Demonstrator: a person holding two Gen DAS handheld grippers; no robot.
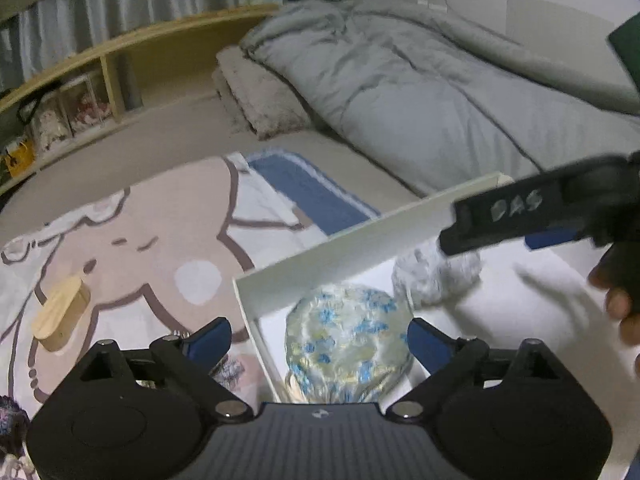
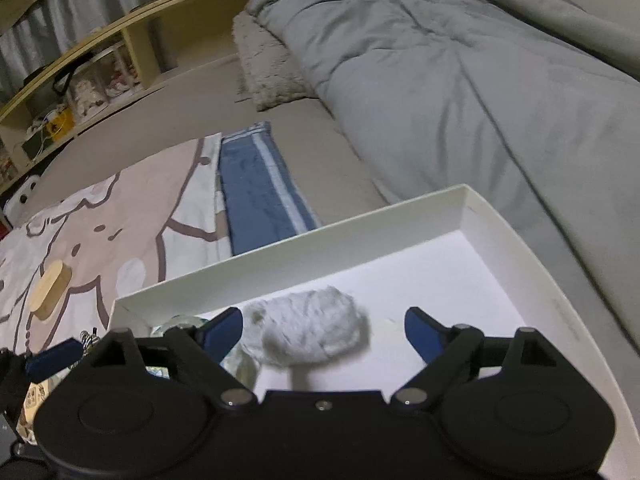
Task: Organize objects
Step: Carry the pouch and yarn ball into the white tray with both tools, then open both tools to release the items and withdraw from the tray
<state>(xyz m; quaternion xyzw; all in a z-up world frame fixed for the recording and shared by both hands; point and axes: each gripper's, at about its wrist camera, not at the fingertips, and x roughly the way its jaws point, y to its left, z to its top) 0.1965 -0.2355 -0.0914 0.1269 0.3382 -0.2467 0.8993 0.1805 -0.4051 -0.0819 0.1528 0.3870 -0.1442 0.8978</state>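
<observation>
A white shallow box (image 1: pixel 316 256) lies on the bed; it also shows in the right wrist view (image 2: pixel 496 224). Inside it lie a satin blue-and-yellow floral cap (image 1: pixel 348 344) and a grey fluffy scrunchie (image 1: pixel 432 276) (image 2: pixel 308 330). My left gripper (image 1: pixel 320 340) is open, with the floral cap between its fingers. My right gripper (image 2: pixel 324 334) is open just above the fluffy scrunchie, not touching it as far as I can tell. In the left wrist view it (image 1: pixel 520 216) hangs over the box. A wooden oval piece (image 1: pixel 60 314) (image 2: pixel 48 292) lies on the cartoon blanket.
The cartoon blanket (image 1: pixel 140 240) and a blue towel (image 1: pixel 308 188) cover the bed left of the box. A grey duvet (image 1: pixel 420 92) and a fuzzy folded blanket (image 1: pixel 256 92) lie behind. A wooden shelf (image 1: pixel 120 60) runs along the far left. A dark knitted item (image 1: pixel 10 424) lies at the lower left.
</observation>
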